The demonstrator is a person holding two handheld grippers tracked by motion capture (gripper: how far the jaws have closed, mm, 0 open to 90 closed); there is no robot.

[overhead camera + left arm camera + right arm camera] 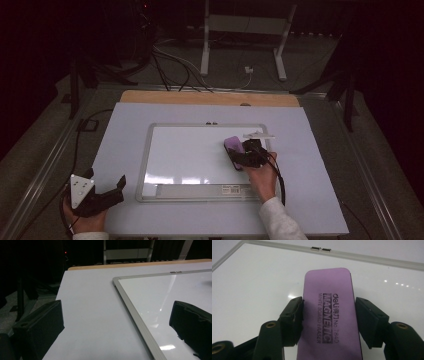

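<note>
Because the purple eraser [329, 315] has to ride flat across the whiteboard [190, 155], the right gripper [328, 320] takes it by its two long sides, jaws partly closed and pressing on the edges so that the printed top faces up and the wiping face meets the board. In the high view the eraser [233, 146] sits near the board's right edge, toward its far right corner, just short of a white marker [258, 135] that lies across the frame there. Gripping low on the block probably leaves its front end free to lead the stroke over the clean white surface. The left gripper [102, 195] rests on the desk [310, 200] near the near left corner, well apart from the board's left frame [135, 315]; its jaws stand wide open around nothing, seemingly parked out of the wiping path. A pale strip [200, 189] runs along the board's near edge.
</note>
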